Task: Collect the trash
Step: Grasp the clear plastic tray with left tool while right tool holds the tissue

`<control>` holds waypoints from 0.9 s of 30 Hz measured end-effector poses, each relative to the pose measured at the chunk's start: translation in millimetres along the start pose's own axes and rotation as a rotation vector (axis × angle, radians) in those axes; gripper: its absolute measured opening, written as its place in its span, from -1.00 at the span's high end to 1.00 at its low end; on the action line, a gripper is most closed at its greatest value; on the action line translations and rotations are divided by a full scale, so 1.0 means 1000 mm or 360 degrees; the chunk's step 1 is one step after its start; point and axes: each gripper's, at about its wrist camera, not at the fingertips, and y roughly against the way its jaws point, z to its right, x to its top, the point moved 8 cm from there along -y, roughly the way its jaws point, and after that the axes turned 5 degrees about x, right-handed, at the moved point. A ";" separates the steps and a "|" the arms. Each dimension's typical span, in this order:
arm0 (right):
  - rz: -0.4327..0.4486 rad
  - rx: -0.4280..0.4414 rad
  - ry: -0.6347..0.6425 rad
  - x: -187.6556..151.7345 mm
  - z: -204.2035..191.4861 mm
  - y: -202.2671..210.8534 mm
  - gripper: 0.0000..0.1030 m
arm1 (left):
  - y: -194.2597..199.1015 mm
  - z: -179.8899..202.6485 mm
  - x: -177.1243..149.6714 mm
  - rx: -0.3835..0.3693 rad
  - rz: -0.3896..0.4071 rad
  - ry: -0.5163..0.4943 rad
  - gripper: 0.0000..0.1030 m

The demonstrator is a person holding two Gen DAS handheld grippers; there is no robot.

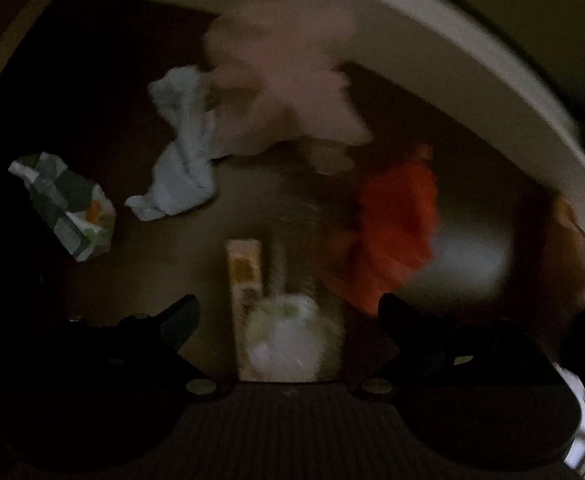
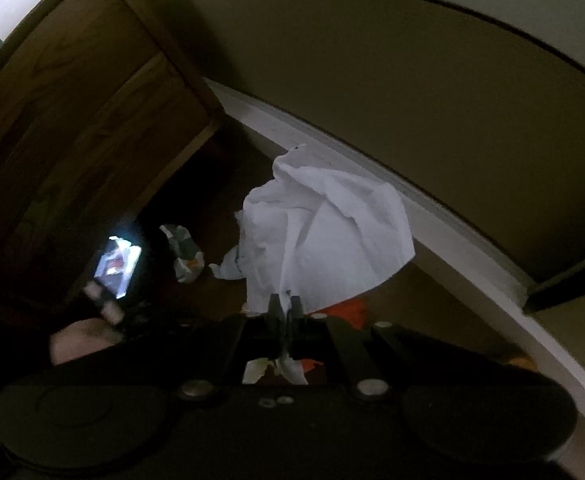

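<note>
Left gripper [image 1: 288, 312]: fingers [image 1: 176, 318] spread wide apart, grasping nothing, suspended above the floor [image 1: 252, 208]. Directly below the gap between them: a pale narrow carton [image 1: 244, 268] lying lengthwise, with a crumpled whitish plastic wad [image 1: 284, 336] touching its near end. No contact visible between fingers and either item.

Right gripper [image 2: 285, 307]: fingers [image 2: 273, 312] clenched together on a lower edge of a white tissue [image 2: 324, 232], which billows up and outward from the pinch point, lifted clear of the floor. A scrap of the same white material shows behind the fingers, inside the gripper frame.

Remaining trash on the floor, left wrist view:
- green-and-white patterned wrapper [image 1: 66, 206], far left, crumpled.
- light blue crumpled paper [image 1: 180, 160], just beside the wrapper, apart from it.
- orange-red item [image 1: 396, 224], right of centre, heavily blurred; kind cannot be told.
- pale pinkish blurred mass [image 1: 284, 84], upper centre, overlapping the blue paper's upper edge; identity cannot be told.

Surroundings: white baseboard [image 2: 432, 216] along the wall; wooden cabinet [image 2: 76, 120] at left in the right wrist view. Scene dim, with motion blur in the left wrist view.
</note>
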 end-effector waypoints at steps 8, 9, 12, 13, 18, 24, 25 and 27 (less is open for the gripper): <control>-0.0038 0.0054 -0.0076 -0.002 0.007 -0.011 0.98 | -0.049 -0.007 0.006 0.0085 -0.0082 0.0010 -0.86; -0.0042 0.0051 -0.0083 -0.002 0.009 -0.012 0.98 | -0.053 -0.006 0.007 0.0092 -0.0079 0.0005 -0.86; -0.0054 0.0051 -0.0097 -0.001 0.011 -0.014 0.98 | -0.063 -0.002 0.008 0.0118 -0.0080 -0.0018 -0.51; -0.0062 0.0048 -0.0103 -0.001 0.012 -0.015 0.98 | -0.067 0.001 0.008 0.0120 -0.0093 -0.0028 -0.19; -0.0071 0.0052 -0.0111 0.000 0.010 -0.021 0.98 | -0.078 0.011 0.005 0.0106 -0.0113 -0.0088 0.66; -0.0043 0.0033 -0.0073 0.001 0.010 -0.019 0.98 | -0.070 0.009 -0.001 0.0099 -0.0108 -0.0048 0.96; -0.0031 0.0028 -0.0060 0.001 0.009 -0.018 0.98 | -0.064 0.007 -0.002 0.0096 -0.0096 -0.0038 0.96; -0.0011 0.0011 -0.0029 0.001 0.008 -0.016 0.98 | -0.050 0.006 -0.006 0.0080 -0.0069 -0.0025 0.96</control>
